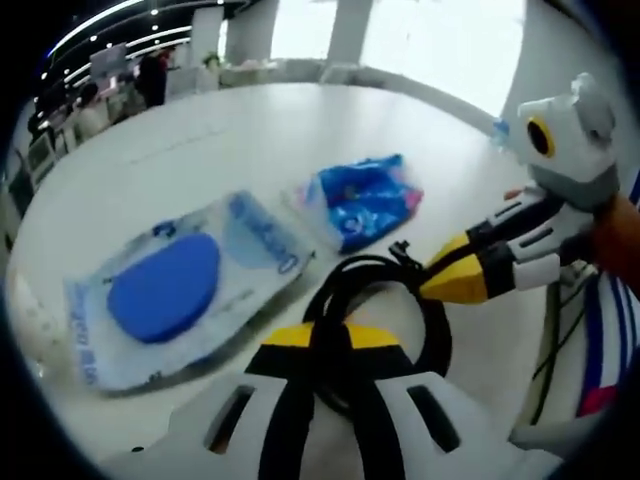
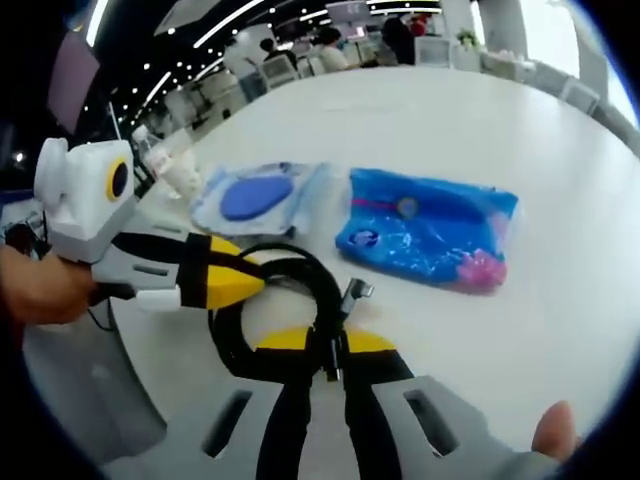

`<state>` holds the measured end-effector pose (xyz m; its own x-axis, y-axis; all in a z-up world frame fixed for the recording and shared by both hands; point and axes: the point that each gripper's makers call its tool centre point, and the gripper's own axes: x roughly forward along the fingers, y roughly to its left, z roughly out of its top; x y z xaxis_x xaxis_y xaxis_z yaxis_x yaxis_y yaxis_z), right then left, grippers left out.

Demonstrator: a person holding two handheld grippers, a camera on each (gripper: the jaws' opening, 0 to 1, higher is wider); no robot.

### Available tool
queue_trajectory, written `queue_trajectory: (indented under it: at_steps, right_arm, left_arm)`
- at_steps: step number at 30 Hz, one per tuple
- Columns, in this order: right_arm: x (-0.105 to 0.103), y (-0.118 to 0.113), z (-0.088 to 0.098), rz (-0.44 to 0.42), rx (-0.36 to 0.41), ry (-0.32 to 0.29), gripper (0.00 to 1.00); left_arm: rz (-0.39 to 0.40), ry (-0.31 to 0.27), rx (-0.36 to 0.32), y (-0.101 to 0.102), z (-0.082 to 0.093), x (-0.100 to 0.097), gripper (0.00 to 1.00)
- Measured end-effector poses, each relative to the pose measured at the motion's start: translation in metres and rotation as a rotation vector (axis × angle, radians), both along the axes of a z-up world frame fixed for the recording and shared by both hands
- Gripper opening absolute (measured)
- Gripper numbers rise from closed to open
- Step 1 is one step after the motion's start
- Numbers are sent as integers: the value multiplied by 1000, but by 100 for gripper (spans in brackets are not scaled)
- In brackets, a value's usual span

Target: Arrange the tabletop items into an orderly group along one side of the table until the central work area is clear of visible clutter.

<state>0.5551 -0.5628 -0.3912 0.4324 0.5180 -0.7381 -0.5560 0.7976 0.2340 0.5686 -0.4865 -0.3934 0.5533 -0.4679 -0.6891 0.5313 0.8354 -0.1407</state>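
Note:
A coiled black cable (image 1: 360,263) lies on the white table (image 1: 250,130) just in front of both grippers. My left gripper (image 1: 330,336) is shut on the near side of the loop. My right gripper (image 1: 430,288) comes in from the right with its yellow tips closed against the coil. In the right gripper view the right gripper (image 2: 327,346) is shut on the cable (image 2: 300,262), whose plug (image 2: 356,294) sticks up beside the jaws, and the left gripper (image 2: 255,280) touches the loop from the left. Beyond lie a clear packet with a blue oval pad (image 1: 165,285) (image 2: 256,196) and a blue packet (image 1: 365,200) (image 2: 425,230).
A hand (image 2: 40,290) holds the left gripper. A small bottle and white items (image 2: 175,165) stand near the table's edge. A striped blue and white thing (image 1: 605,340) and thin wires hang off the right. Desks and people fill the far background.

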Motion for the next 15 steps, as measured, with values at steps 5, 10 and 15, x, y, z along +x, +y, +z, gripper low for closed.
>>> queue_trajectory:
  at_steps: [5,10,15]
  right_arm:
    - [0,0,-1,10,-11,-3,11]
    - [0,1,0,16,-10,-8,12]
    - [1,1,1,16,-14,-12,12]
  left_arm:
    - [-15,-19,17,0,1,0,12]
    - [-7,-26,2,1,3,-1,16]
    - [4,-32,-7,4,6,-1,23]
